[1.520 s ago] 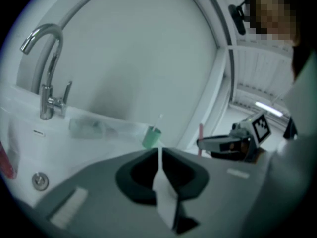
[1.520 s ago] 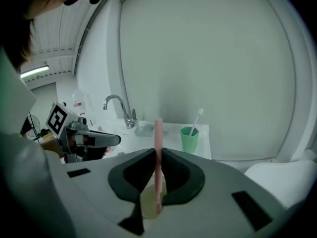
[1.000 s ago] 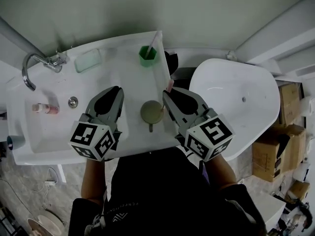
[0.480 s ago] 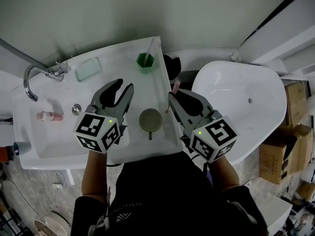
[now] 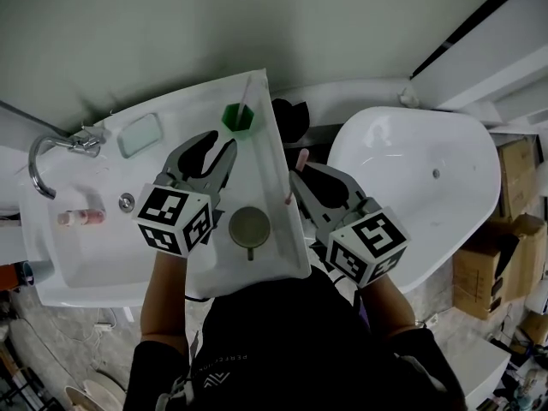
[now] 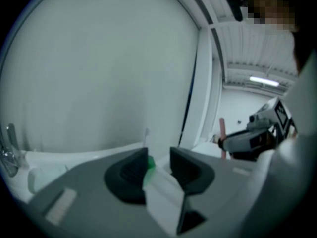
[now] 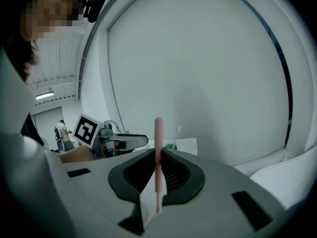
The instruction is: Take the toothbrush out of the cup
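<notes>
Seen from the head view, the right gripper covers most of the pink toothbrush, so only its ends poke out. In the left gripper view, the green cup is just a sliver behind one jaw of the left gripper. The faucet gets chopped off by the frame edge. The little bottle is too small to read.

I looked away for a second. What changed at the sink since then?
The left gripper has just opened its jaws, nothing between them, and moved toward the green cup. The right gripper stayed shut on the pink toothbrush; the mug stayed put.
</notes>
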Available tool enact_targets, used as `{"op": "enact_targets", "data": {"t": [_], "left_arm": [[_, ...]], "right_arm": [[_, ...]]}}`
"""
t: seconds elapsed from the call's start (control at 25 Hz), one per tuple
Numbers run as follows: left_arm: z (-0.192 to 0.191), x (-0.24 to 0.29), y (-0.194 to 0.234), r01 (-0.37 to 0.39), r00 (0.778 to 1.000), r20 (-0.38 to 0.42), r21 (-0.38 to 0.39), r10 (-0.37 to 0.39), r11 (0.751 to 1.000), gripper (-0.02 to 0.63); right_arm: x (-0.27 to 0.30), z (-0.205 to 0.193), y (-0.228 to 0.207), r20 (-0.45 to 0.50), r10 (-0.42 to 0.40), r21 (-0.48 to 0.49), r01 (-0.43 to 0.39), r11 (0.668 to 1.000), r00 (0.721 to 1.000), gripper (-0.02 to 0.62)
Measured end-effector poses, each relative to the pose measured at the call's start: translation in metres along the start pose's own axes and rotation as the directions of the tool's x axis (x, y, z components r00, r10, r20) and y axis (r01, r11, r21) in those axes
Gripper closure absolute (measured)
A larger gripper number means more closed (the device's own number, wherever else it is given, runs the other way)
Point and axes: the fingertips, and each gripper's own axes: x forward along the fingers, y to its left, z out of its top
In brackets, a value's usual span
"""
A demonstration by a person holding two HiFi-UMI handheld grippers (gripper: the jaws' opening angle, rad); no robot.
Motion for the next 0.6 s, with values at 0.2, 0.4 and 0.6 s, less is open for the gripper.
{"op": "enact_targets", "data": {"t": [0.2, 0.4, 0.6], "left_arm": [[0.001, 0.02, 0.004, -0.006, 1.0, -0.014, 0.001, 0.006, 1.0, 0.477], [0.003, 0.039, 0.013, -0.02, 0.999, -0.037, 0.007, 0.02, 1.0, 0.477], [0.005, 0.057, 0.022, -0.028, 0.998, -0.055, 0.014, 0.029, 1.0, 0.477]], "right_arm": [[0.006, -0.003, -0.015, -0.014, 0.007, 0.013, -0.007, 1.0, 1.0, 0.56], [0.014, -0.006, -0.025, -0.03, 0.024, 0.031, -0.023, 0.999, 0.999, 0.56], [0.024, -0.011, -0.031, -0.05, 0.052, 0.049, -0.049, 0.998, 0.997, 0.56]]}}
